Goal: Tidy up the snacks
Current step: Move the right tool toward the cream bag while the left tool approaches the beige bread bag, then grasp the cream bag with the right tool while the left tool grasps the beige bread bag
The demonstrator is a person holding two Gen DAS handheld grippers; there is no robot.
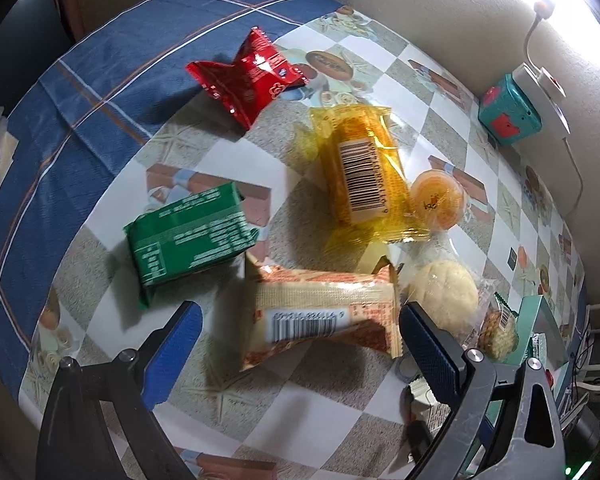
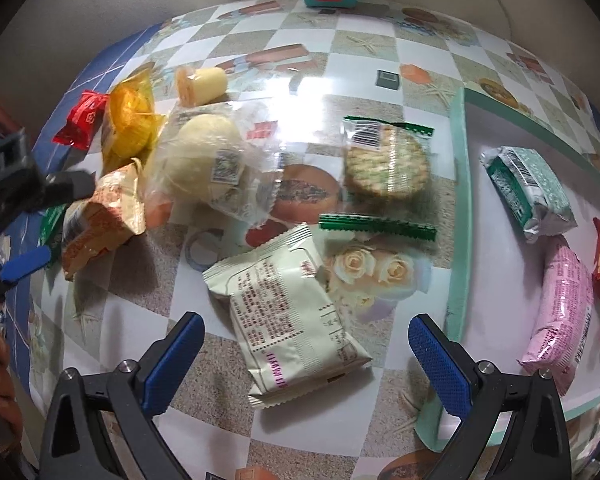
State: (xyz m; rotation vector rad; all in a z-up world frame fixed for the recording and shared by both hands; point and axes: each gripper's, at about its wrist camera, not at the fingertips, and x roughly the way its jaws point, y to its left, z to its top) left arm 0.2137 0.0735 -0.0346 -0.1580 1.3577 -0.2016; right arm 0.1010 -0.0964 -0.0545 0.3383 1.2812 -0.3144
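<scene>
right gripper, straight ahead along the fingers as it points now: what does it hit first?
Most likely the pale cream snack packet, lying between the open fingers of the right gripper. Beyond it lies the green-edged round cracker pack. Depth is uncertain in the fisheye.

We can make out no wording: the print on the cream packet (image 2: 290, 316) and green packet (image 1: 188, 236) is too blurred, and the barcode digits on the yellow packet (image 1: 366, 172) are illegible.

You see a glossy checked plastic-covered tabletop (image 2: 380, 56), a shiny red foil snack packet (image 1: 246, 78), a clear crinkled plastic bun bag (image 2: 220, 168), and textured blue pads (image 2: 440, 354) on matt black grippers
</scene>
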